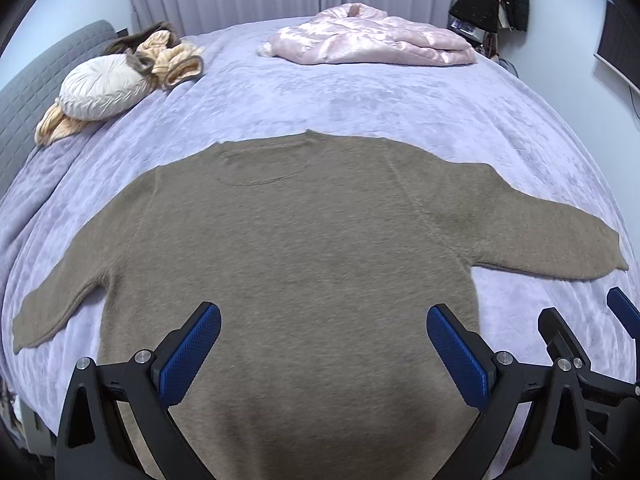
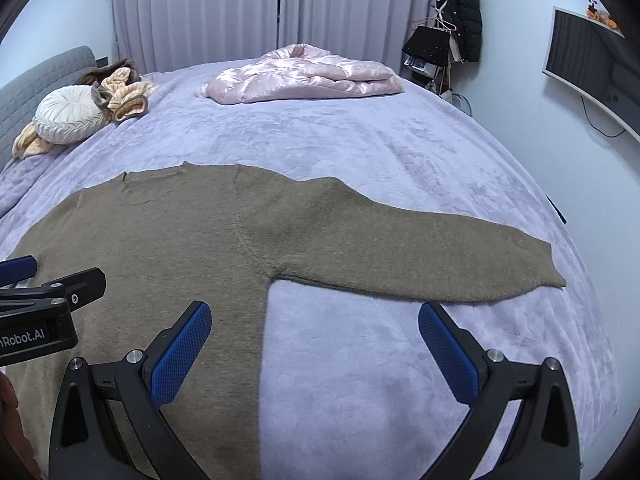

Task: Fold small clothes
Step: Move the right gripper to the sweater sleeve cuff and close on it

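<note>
Sweater (image 1: 304,248), brown knit, spread flat on a lilac blanket (image 1: 360,96) that covers the bed, collar toward the far side and hem toward the cameras; both sleeves extended outward, the left sleeve (image 1: 52,312) angling down toward the near left edge, the right sleeve (image 2: 420,256) lying straight across the blanket to the right. Left gripper (image 1: 324,344) above the lower body of the sweater, its two blue-padded fingers spread wide apart with nothing between them but the knit below; whether the pads touch the fabric cannot be told. Right gripper (image 2: 316,340) just beside it, fingers likewise wide apart and holding nothing; its left finger over the sweater's side edge, its right finger (image 2: 448,352) over bare blanket, below the underside of the right sleeve. Each gripper visible at the margin of the other's view: the right one at the lower right of the left wrist view, the left one at the left edge of the right wrist view. Far side of the bed: pink quilted jacket (image 1: 372,40), loosely folded; round white cushion (image 1: 100,88) at far left, with peach and brown garments (image 1: 172,56) bunched against it; grey headboard (image 1: 36,80) at left; pale curtains (image 2: 248,12) behind; dark coat (image 2: 460,16) hanging at right; monitor (image 2: 588,64) on the right wall.
</note>
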Tool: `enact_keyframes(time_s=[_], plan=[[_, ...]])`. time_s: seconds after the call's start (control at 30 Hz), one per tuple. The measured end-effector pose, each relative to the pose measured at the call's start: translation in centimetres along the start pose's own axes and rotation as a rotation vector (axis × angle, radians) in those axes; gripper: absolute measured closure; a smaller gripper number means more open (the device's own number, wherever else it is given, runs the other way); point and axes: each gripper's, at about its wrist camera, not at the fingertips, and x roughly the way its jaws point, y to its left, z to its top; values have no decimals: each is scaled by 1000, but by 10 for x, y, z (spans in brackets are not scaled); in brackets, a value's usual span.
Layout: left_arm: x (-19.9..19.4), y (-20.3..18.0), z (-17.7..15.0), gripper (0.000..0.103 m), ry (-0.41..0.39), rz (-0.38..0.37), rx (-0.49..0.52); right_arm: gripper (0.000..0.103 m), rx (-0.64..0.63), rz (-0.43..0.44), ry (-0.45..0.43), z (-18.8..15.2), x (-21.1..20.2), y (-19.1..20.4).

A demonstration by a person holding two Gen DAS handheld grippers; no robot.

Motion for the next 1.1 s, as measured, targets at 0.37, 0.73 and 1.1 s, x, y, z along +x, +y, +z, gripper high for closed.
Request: enact_keyframes(time_s=[0.37,0.73,1.1], plan=[[13,-76,28,0,0,-22,79,0,119,-90,-1,5,17,-88],[42,-131,51,0,16,-6,132,0,270,-162,40,0,48,-180],[87,-151,54,0,84,23,122,0,535,-113,120,-10,104,-278]])
